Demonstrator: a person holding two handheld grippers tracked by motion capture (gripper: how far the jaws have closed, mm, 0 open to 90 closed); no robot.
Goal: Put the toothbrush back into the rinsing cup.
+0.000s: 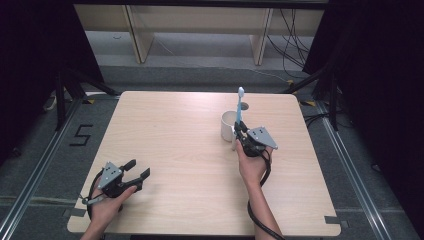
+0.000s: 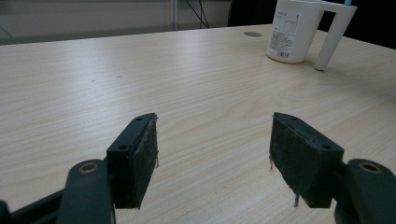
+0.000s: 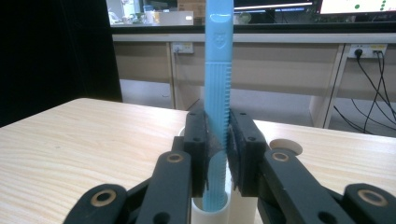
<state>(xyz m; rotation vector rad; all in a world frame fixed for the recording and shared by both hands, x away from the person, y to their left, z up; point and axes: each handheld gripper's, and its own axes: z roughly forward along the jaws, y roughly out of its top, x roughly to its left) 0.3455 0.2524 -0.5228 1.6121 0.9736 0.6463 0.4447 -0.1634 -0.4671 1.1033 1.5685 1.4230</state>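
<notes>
Resting near the front-left corner of the desk [image 1: 175,150], your left tongs [image 1: 137,169] are sitting with their jaws spread wide and nothing between them. In the left gripper view those tongs [image 2: 212,158] are pointing across bare wood toward the white cup [image 2: 293,30], which is standing well apart from them at the far right. That cup is carrying a printed label [image 2: 283,42] on its side, with small lines of text and a diagram too fine to read. Its long handle [image 2: 334,35] is reaching down to the desk surface. On the floor left of the desk, a "5" [image 1: 80,135] is marked in dark tape.

Moving rightward, the white cup [image 1: 228,126] is standing upright on the right half of the desk, and just beside it your right hand [image 1: 251,165] is holding the right tongs [image 1: 239,131]. Those tongs [image 3: 217,154] are pinching a blue toothbrush [image 3: 218,70] by its ribbed handle, upright, with its lower end sitting inside the cup [image 3: 210,212]. A small embossed crest on the toothbrush handle is showing in the right gripper view, but you cannot read any brand in it. In the high view the toothbrush [image 1: 240,102] is rising above the cup rim.
</notes>
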